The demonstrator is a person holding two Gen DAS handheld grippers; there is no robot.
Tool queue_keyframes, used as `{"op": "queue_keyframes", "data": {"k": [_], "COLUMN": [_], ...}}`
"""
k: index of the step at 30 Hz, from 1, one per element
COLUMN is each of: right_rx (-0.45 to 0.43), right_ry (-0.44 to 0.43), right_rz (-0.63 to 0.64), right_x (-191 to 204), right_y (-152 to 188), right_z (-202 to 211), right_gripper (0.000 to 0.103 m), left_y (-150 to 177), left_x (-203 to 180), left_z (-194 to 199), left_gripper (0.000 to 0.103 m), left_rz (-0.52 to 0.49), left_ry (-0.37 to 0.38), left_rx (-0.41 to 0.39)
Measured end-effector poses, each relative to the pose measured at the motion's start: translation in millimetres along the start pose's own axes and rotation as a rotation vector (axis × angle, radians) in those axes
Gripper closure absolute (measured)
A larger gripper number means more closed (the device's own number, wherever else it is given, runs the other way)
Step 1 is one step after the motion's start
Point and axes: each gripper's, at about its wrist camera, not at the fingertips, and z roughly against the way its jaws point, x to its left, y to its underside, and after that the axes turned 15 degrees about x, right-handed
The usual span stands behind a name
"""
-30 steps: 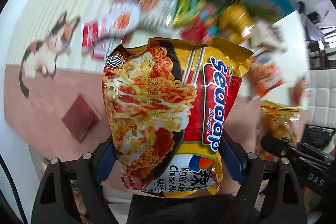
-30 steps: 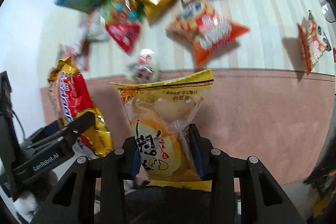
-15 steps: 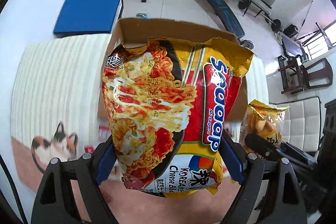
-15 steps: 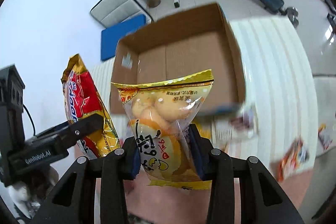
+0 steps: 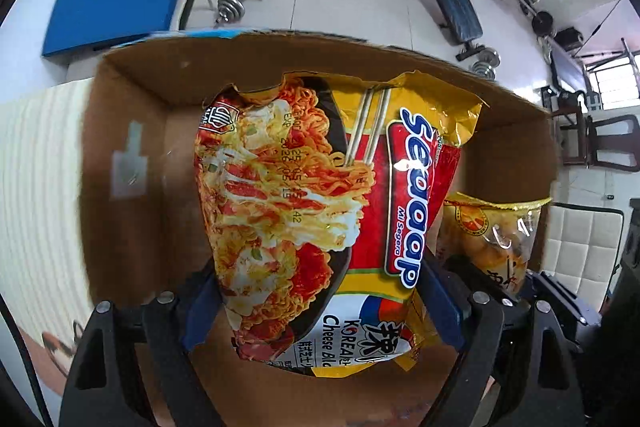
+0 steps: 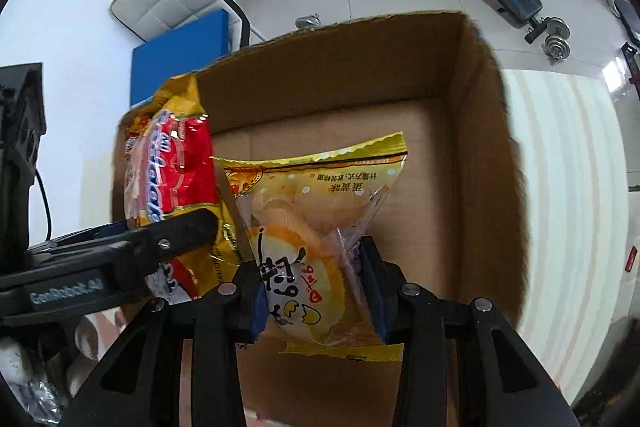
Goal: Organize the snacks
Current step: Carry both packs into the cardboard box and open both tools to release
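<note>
Noodle packet (image 5: 320, 219), red and yellow, sits clamped between the jaws of the left gripper (image 5: 320, 311), upright over the open cardboard box (image 5: 132, 99), whose brown walls reach from 9 o'clock round to 3 o'clock. At 4 o'clock of the left view, the yellow egg-cake bag (image 5: 492, 239) shows beside it. From the right view, the right gripper (image 6: 318, 293) has its jaws closed narrowly on that bag (image 6: 316, 227), with the noodle packet (image 6: 172, 179) at 9 o'clock. Half a second ago the box stood farther off; now both packets hang over its bare floor. A striped cloth (image 6: 568, 187) covers the surface.
</note>
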Motion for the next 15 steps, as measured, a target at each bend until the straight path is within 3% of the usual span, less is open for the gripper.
{"op": "queue_keyframes", "data": {"k": [8, 9, 10, 11, 12, 15], "right_rx": [0.071, 0.076, 0.076, 0.078, 0.077, 0.078], "right_ry": [0.038, 0.051, 0.057, 0.072, 0.080, 0.088], "right_rz": [0.014, 0.020, 0.024, 0.035, 0.050, 0.058], "right_x": [-1, 0, 4, 6, 9, 12], "right_y": [-31, -32, -37, -37, -36, -31], "right_z": [-35, -36, -38, -38, -38, -34], "right_gripper": [0.058, 0.050, 0.028, 0.017, 0.011, 0.011], "left_y": [-25, -29, -28, -25, -24, -15], "left_x": [-9, -12, -15, -16, -17, -23], "left_z": [-17, -17, -17, -14, -15, -10], "left_gripper": [0.016, 0.016, 0.016, 0.016, 0.014, 0.008], "left_rz": [0.024, 0.030, 0.035, 0.036, 0.037, 0.040], "left_ry": [0.001, 0.004, -0.003, -0.006, -0.010, -0.022], "left_rx": [0.055, 0.049, 0.046, 0.047, 0.048, 0.029]}}
